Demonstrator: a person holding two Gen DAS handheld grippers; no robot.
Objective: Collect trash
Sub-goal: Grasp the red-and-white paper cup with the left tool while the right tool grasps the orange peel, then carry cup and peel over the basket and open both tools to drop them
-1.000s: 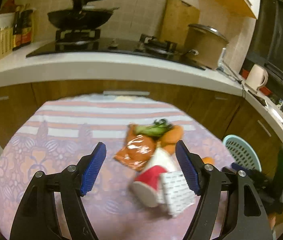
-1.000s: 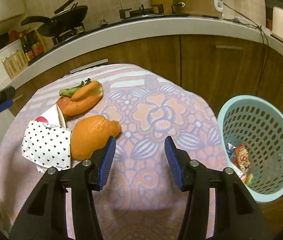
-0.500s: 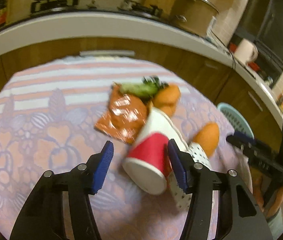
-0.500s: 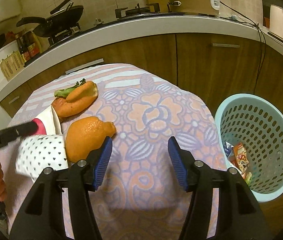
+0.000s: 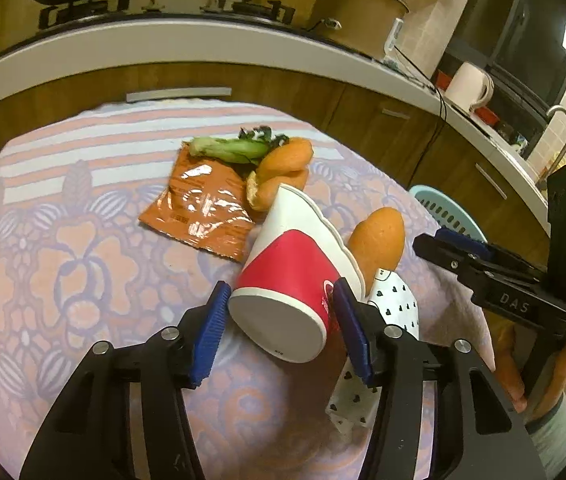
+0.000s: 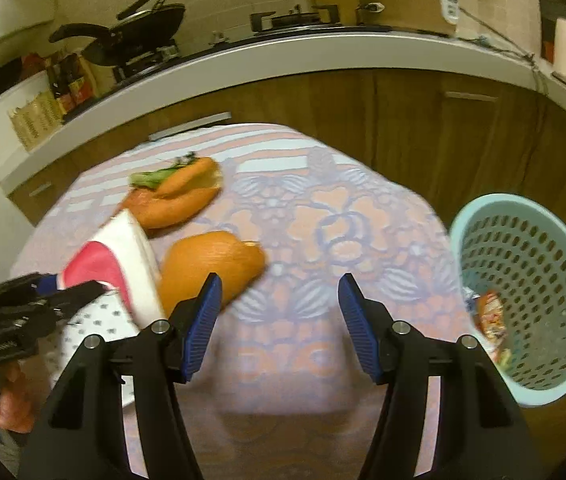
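A red and white paper cup (image 5: 291, 276) lies on its side on the table, base towards me. My left gripper (image 5: 283, 320) has its blue pads on either side of the cup's base, touching or nearly touching it. The cup also shows in the right wrist view (image 6: 123, 256). Around it lie an orange snack wrapper (image 5: 199, 208), a green vegetable scrap (image 5: 231, 148), orange peels (image 5: 379, 236) and a white heart-dotted paper (image 5: 391, 308). My right gripper (image 6: 279, 320) is open and empty above the tablecloth, right of an orange peel (image 6: 211, 264).
A light blue perforated basket (image 6: 523, 300) holding some wrappers stands off the table's right edge. The floral tablecloth (image 6: 323, 216) covers the table. A kitchen counter with stove, wok, pot and kettle runs behind.
My left gripper moved forward and down onto the cup and its jaws narrowed around the cup's base. My right gripper shifted slightly; its jaws stayed open.
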